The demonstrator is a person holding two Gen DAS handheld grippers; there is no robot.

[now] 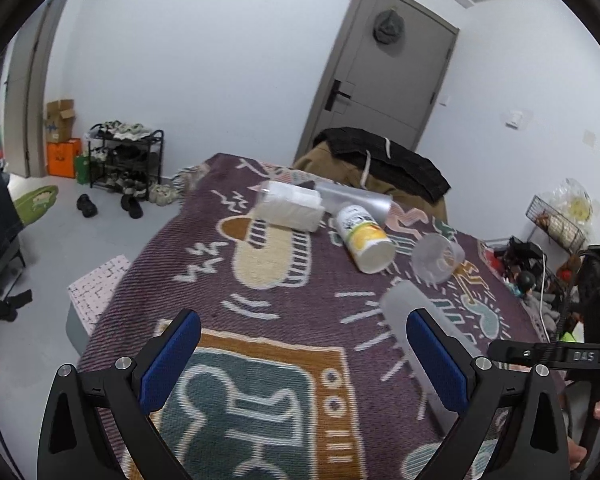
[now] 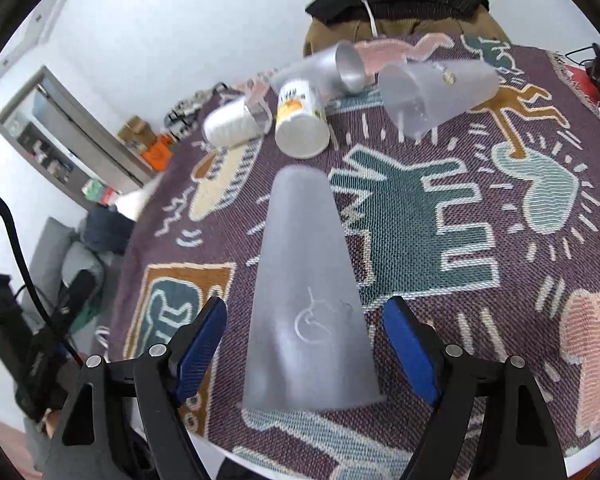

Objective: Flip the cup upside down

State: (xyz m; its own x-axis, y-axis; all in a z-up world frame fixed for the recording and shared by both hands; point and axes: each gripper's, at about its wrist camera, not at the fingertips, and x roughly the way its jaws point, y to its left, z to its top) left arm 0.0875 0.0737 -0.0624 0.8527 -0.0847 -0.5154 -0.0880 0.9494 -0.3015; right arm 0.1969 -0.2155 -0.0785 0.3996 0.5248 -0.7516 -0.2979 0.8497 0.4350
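patterned blanket (image 1: 300, 320), white walls (image 1: 204, 60), grey door (image 1: 388, 68)

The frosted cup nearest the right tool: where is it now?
In the right wrist view, the frosted cup stands upside down on the blanket, between the open right tool.

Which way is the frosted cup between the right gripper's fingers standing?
Upside down: the frosted cup stands wide rim on the blanket, narrow base up.

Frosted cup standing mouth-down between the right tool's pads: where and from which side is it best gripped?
Grip the frosted cup across its lower wall, above the rim, coming in level from the near side as the right tool does. It tapers upward, so higher up the pads would likely slip.
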